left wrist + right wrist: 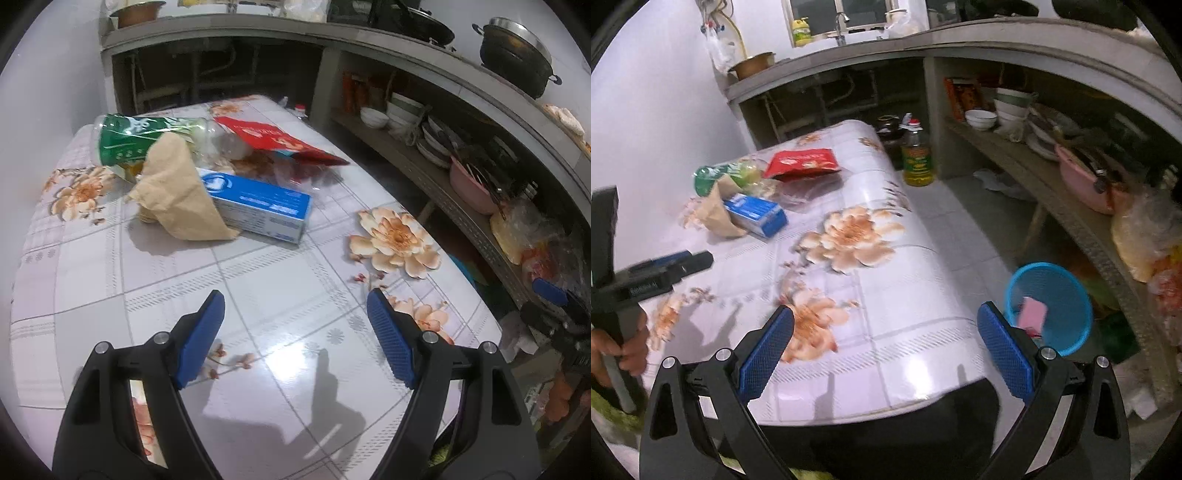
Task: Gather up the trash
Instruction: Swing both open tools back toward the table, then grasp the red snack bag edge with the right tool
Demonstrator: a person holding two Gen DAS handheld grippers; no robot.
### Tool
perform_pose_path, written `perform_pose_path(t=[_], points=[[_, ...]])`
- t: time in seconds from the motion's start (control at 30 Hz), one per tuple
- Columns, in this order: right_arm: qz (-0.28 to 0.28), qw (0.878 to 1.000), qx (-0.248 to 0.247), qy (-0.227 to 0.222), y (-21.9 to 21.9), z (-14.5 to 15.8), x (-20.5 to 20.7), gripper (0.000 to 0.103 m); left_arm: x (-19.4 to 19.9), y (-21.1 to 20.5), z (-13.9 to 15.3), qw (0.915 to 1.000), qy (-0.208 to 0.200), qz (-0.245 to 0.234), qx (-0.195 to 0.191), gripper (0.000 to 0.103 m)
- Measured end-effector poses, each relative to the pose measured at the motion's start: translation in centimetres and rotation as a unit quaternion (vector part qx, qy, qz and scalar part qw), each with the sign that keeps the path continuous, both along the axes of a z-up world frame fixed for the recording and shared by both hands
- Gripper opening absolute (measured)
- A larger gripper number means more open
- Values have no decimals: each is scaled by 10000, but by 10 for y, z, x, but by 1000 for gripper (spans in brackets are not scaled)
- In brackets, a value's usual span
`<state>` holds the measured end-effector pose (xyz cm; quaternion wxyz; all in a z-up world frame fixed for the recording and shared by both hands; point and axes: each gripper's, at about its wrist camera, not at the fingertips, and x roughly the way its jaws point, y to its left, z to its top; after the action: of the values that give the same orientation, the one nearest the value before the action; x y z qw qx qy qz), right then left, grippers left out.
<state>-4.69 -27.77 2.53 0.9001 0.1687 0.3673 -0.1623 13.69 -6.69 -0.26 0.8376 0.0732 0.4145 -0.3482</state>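
Trash lies in a cluster at the far left of the flowered table [280,295]: a clear bottle with a green label [136,138], a crumpled brown paper [181,192], a blue and white box [258,201] and a red packet [280,142]. My left gripper [295,306] hangs open over bare tablecloth, short of the box, nothing between its fingers. My right gripper [886,325] stands open above the table's near right edge, holding nothing. The same cluster shows in the right wrist view: bottle [713,175], paper [718,218], box [757,214], packet [801,162]. The left gripper [698,258] appears there too, in a hand.
A blue mesh basket [1052,295] with a pink item inside stands on the floor right of the table. An oil bottle [918,158] stands on the floor beyond the table. Concrete shelves with bowls and a pink basin [1086,177] run along the right.
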Motion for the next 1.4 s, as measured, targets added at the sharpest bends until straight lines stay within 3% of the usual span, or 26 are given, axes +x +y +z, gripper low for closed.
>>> perform_pose_path(t=[0.37,0.53,0.7,0.8,0.97,1.07,1.2,1.4], points=[[1083,9920,464,-461,12,14,88,96,28,40,7,9969,-30,576,-526,71],[1699,9840,408,-339,28,7,148,93,53,52,16,9937,-115,854,-717,71],[1911,9806,410,-109,38,-5,193,86,74,54,25,9915,-226,985,-818,71],[1906,9816,139,-19,42,-9,208,85,77,54,27,9910,-291,1017,-821,71],[1640,9861,-59,-246,21,3,210,85,76,55,27,9910,-367,955,-862,67],[1602,9853,-578,-124,21,7,217,85,77,55,24,9913,-300,935,-873,60],[1766,9715,-1576,113,41,2,239,82,79,55,20,9911,-196,918,-948,52],[2053,9508,-2256,550,62,-23,279,70,80,59,19,9913,-132,928,-926,47]])
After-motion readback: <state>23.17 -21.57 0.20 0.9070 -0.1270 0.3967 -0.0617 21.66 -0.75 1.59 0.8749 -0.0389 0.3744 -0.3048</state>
